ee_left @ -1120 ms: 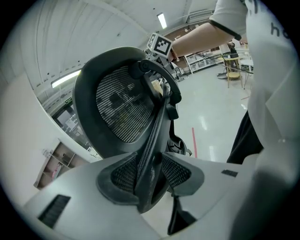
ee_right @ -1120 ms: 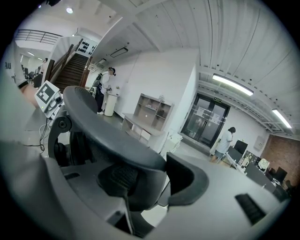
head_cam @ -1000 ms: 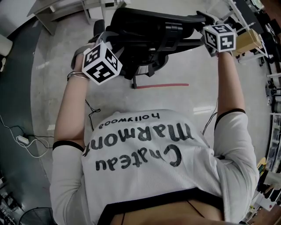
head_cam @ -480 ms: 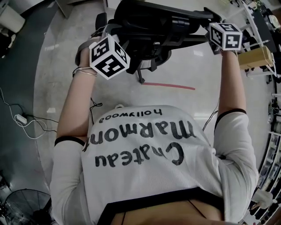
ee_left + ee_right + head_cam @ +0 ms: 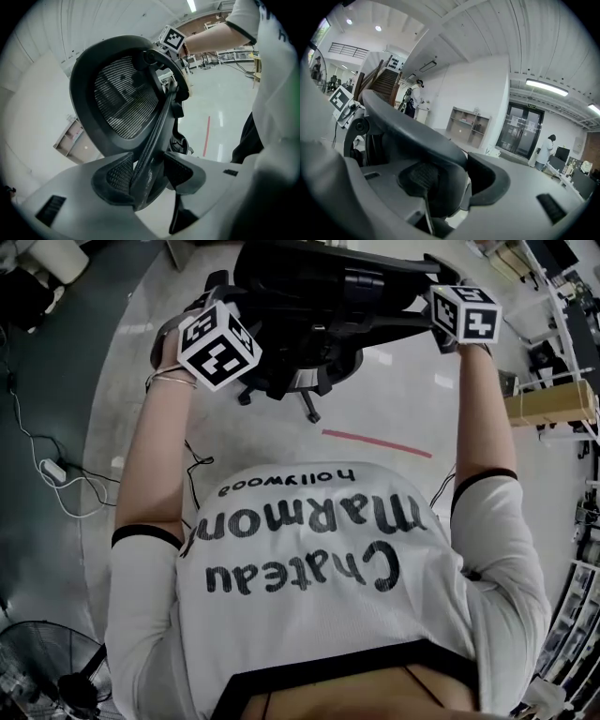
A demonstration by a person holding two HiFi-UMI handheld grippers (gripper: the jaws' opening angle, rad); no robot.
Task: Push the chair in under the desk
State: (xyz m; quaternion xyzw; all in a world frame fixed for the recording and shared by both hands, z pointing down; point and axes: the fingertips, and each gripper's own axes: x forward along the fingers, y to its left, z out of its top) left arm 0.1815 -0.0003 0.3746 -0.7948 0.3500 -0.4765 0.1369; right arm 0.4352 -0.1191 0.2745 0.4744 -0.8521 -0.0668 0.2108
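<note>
A black mesh office chair (image 5: 319, 296) stands in front of me, its backrest (image 5: 122, 98) towards me. My left gripper (image 5: 149, 176) holds the backrest's left edge; its jaws are opening, with the rim still between the pads and touching both. In the head view this gripper (image 5: 211, 310) shows by its marker cube at the chair's left side. My right gripper (image 5: 447, 180) is shut on the backrest's right rim (image 5: 408, 126). From above, the right gripper (image 5: 436, 282) is at the chair's top right corner. No desk is close to the chair.
A red tape line (image 5: 375, 442) crosses the pale floor behind the chair's wheeled base (image 5: 309, 413). Cables and a power adapter (image 5: 52, 470) lie at the left, and a fan (image 5: 47, 671) stands at the lower left. Open shelving (image 5: 468, 124) and several people are far off.
The chair and both grippers have drifted a little left in the head view, and the red floor line has slid right and down. Both grippers stay on the backrest.
</note>
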